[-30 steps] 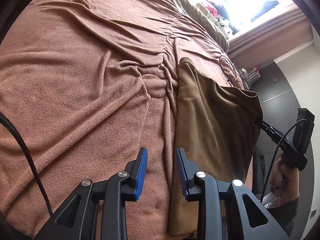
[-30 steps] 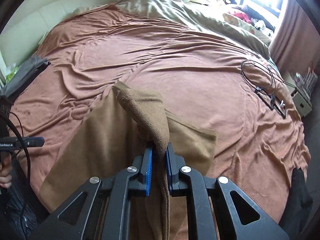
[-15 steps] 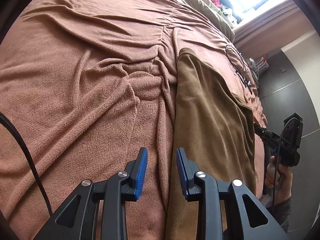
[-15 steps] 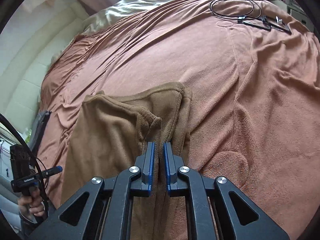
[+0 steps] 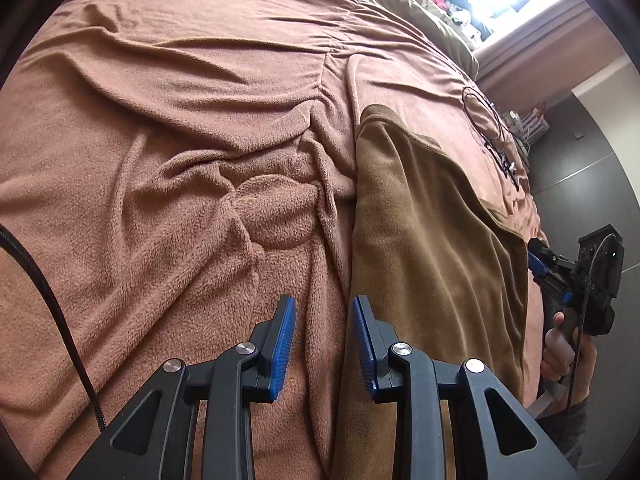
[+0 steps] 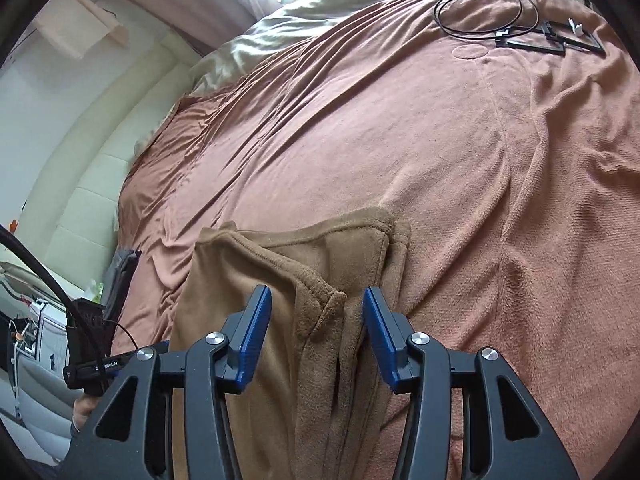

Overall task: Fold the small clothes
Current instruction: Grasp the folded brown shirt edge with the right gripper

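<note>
An olive-brown fleece garment (image 5: 432,248) lies folded lengthwise on the pinkish-brown blanket (image 5: 180,160). My left gripper (image 5: 324,340) hovers open just beside the garment's left edge, with only blanket under the gap. In the right wrist view the folded-over corner of the garment (image 6: 304,264) lies between the blue pads of my right gripper (image 6: 318,320). Its jaws are opening and the pads stand clear of the cloth. The right gripper (image 5: 538,268) also shows at the garment's far edge, held by a hand (image 5: 560,344).
A coiled black cable with flat black frames (image 6: 520,36) lies on the far part of the blanket. An olive duvet (image 6: 320,12) is bunched at the bed's end. A padded cream headboard (image 6: 80,184) and a grey item (image 6: 122,276) border the bed.
The right gripper came down with the lifted corner, laid it on the garment and parted its jaws off it. The left gripper slid along the blanket beside the garment's edge, still open.
</note>
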Demonstrator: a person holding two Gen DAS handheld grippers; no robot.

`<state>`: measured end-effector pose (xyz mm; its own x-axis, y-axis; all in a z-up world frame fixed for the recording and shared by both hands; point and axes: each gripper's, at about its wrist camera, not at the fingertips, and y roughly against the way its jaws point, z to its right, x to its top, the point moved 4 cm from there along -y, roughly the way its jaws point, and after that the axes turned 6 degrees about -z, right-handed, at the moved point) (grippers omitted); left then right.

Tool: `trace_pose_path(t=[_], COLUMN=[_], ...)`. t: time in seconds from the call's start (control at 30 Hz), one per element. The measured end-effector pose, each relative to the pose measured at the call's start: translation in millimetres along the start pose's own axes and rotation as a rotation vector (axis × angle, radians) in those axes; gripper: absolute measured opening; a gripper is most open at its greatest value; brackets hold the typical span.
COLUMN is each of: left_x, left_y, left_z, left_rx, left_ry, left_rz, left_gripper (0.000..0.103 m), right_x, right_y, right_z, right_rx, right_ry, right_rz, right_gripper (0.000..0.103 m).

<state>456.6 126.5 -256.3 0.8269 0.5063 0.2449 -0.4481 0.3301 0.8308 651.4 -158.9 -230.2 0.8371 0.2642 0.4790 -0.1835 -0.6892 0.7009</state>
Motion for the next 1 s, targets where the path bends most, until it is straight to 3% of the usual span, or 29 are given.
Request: trace_pose_path(t=[0.17, 0.4, 0.6, 0.63, 0.67, 0.73, 1.0], left_x=[12, 26, 37, 38, 40, 43, 51], left_y=[-6, -15, -21, -22, -23, -23, -24], left_z=[6, 15, 16, 16, 17, 20, 29], left_rx=[0.018, 0.037, 0.046, 0.05, 0.054, 0.06, 0.062], left_ry=[-0.017, -0.042, -0.046, -0.044, -0.046, -0.054, -0.071], left_rz=[-0.001, -0.003, 0.004, 0.003, 0.003, 0.005, 0.009], left_gripper=[0.031, 0.031, 0.031, 0.031, 0.031, 0.031, 0.031], right_x=[3, -1, 4, 6, 7, 7, -8], right_y=[-8, -8, -21, -21, -19, -14, 17], right_z=[7, 0, 4, 4, 2, -2, 3], right_rx=[-0.063, 0.009, -0.019, -0.019, -0.029, -0.049, -0.095], right_ry=[0.008, 0.016, 0.009, 0.01, 0.02, 0.042, 0.03], right_rz=[-0.018, -0.029, -0.06, -0.052, -0.042, -0.027, 0.039], right_gripper=[0.046, 0.046, 0.045, 0.04, 0.026, 0.012, 0.006])
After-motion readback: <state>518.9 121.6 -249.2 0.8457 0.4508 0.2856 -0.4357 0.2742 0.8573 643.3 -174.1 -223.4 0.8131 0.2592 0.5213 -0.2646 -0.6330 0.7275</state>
